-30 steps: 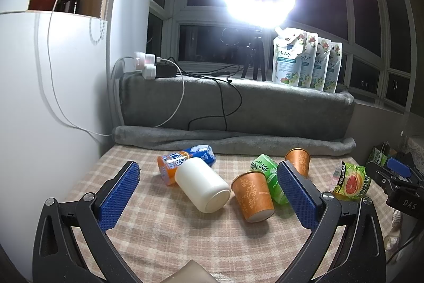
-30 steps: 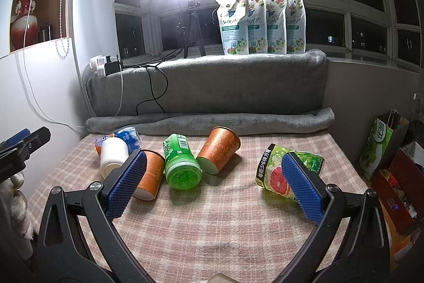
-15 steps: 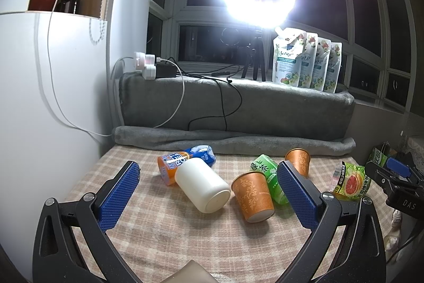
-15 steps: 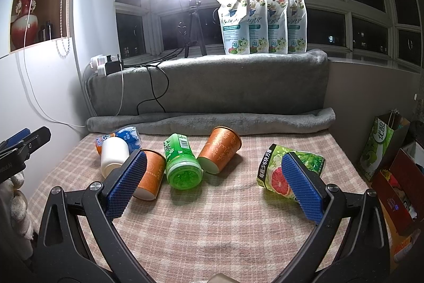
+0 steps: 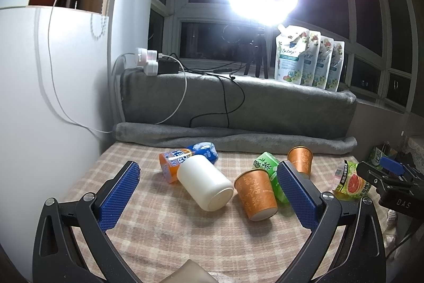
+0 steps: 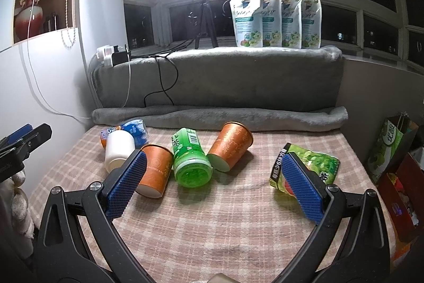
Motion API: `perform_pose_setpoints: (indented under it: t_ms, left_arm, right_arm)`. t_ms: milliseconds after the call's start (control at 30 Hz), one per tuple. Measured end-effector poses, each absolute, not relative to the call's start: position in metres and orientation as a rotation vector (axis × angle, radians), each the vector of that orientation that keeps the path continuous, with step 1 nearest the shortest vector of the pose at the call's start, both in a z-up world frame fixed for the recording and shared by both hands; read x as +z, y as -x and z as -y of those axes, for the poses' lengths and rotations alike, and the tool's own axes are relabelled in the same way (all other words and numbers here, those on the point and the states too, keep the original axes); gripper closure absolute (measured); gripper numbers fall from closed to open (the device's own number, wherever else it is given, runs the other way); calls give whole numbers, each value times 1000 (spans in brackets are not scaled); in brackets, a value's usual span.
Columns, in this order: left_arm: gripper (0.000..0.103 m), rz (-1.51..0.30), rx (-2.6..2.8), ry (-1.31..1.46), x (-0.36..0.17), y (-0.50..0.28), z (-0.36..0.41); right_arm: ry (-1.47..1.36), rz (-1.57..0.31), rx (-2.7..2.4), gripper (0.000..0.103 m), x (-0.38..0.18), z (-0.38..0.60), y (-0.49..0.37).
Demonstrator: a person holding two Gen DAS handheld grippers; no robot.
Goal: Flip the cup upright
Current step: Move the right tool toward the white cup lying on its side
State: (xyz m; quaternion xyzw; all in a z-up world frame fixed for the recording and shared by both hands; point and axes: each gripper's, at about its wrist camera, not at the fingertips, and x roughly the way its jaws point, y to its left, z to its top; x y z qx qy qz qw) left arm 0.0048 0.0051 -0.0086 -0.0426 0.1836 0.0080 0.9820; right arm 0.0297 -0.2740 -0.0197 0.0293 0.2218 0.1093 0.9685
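Note:
Two orange paper cups lie on their sides on the checked tablecloth. The near cup [image 5: 256, 195] [image 6: 155, 169] points its base toward me. The far cup [image 5: 300, 160] [image 6: 230, 146] lies right of a green bottle. My left gripper [image 5: 208, 196] is open and empty, hovering short of the objects. My right gripper [image 6: 212, 188] is open and empty, its left finger overlapping the near cup in view. Each gripper shows in the other's view, the right one [image 5: 389, 182] at the right edge and the left one [image 6: 18, 147] at the left edge.
A white cylinder [image 5: 205, 183], an orange-blue bottle [image 5: 185, 159], a green bottle [image 6: 189, 157] and a grapefruit snack bag [image 6: 307, 166] lie on the tablecloth [image 6: 212, 224]. A grey rolled blanket [image 6: 225, 116] borders the back. A white wall stands at left; bags [image 6: 392, 145] sit at right.

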Motion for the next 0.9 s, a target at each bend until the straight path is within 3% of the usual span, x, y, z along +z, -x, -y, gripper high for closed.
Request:
perform_pose_setpoints:
  t_ms: [567, 900]
  left_arm:
    - [1, -522, 24, 197, -41, -21, -49]
    - [1, -601, 61, 227, -65, -20, -76]
  right_arm:
    - [5, -602, 435, 0, -23, 220, -88]
    - [16, -782, 621, 0, -35, 166, -138]
